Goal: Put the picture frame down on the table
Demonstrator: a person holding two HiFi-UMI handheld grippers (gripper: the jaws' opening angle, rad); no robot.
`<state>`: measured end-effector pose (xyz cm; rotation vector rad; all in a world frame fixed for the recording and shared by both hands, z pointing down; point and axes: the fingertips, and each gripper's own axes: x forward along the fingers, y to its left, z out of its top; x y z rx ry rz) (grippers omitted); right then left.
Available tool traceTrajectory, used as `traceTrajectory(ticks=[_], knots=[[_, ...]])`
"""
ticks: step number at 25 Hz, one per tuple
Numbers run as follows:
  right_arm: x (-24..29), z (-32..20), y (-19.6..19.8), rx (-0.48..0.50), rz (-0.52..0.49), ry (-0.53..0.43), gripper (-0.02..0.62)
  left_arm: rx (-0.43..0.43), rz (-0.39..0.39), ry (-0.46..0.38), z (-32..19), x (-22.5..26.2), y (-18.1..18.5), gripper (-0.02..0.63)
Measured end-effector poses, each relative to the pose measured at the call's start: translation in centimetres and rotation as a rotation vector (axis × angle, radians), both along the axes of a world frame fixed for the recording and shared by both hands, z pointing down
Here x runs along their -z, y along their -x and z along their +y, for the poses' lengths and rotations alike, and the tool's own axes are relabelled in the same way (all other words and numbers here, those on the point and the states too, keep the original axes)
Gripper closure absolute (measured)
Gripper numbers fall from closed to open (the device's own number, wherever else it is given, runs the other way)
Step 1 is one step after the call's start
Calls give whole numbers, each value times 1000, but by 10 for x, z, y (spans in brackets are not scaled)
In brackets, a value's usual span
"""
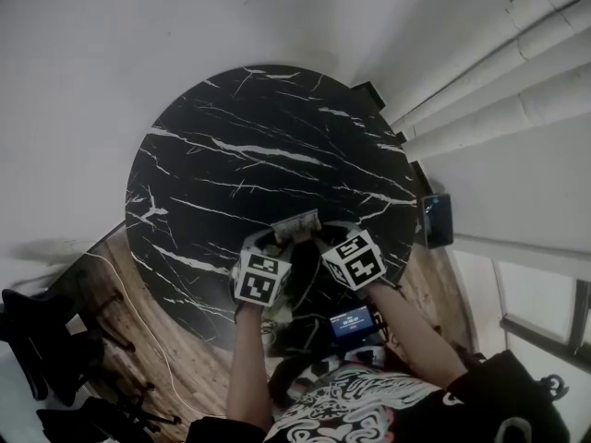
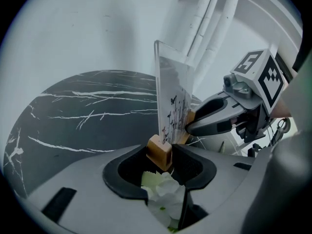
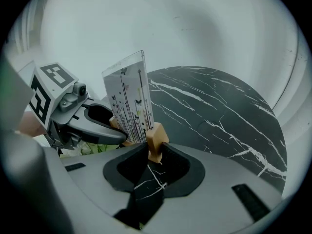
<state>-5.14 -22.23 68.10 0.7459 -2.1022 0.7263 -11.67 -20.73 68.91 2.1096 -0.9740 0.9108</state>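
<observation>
Both pitched steeply down, left gripper (image 2: 162, 156) and right gripper (image 3: 154, 152) clamp their fingers (image 2: 127, 168) on the picture frame (image 3: 127, 99).

The left gripper (image 2: 165, 154) and the right gripper (image 3: 154, 149) were alike: smooth grey moulded shells with a black-lined recess round the jaws. Each carried a white cube (image 1: 259, 279) printed with black square markers. The person wore a black top (image 1: 343, 412) with a white swirling print, and its sleeves left the forearms bare.
</observation>
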Motion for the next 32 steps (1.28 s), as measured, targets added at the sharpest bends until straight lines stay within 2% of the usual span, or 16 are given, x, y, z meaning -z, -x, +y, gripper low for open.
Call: traceTrajectory(ticks=[6,13,20,32], knots=[[-2,-2,0,2,-16,-16,503,9,9,-5,-2,-1,1,436],[-5,1,0,10,-17,-18,503,-16,-24,-18,1,-7,1,434],[-8,3,-1,28,5,-55,503,-38,-53,-25,4,-7,-1,433],[-7,5,-2,24,42,-97,503,-36,-54,-16,3,-8,-2,433]])
